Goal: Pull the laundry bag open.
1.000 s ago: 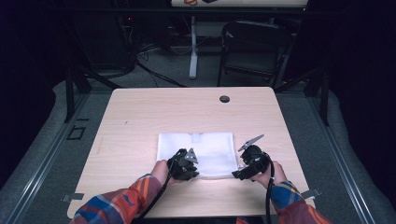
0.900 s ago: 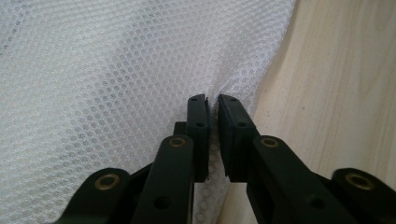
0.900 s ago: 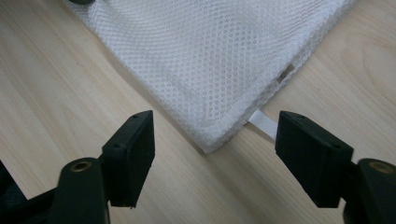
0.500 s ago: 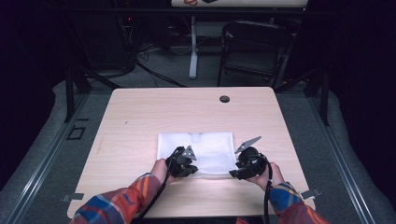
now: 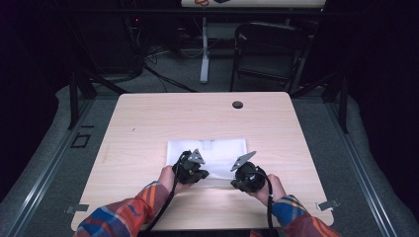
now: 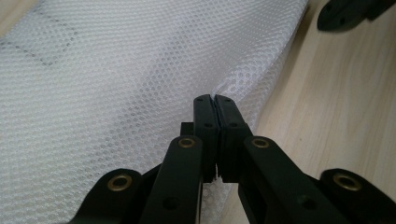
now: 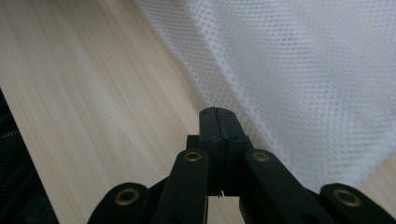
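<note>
Beyond the white mesh cloth (image 5: 207, 154), bare table (image 5: 197, 116) lies open to the far edge; only a small black cap (image 5: 237, 104) interrupts it there.

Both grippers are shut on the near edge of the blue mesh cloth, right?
Not blue: the mesh cloth is white, as the left gripper view shows. The left gripper and the right gripper are indeed shut on its near edge.
</note>
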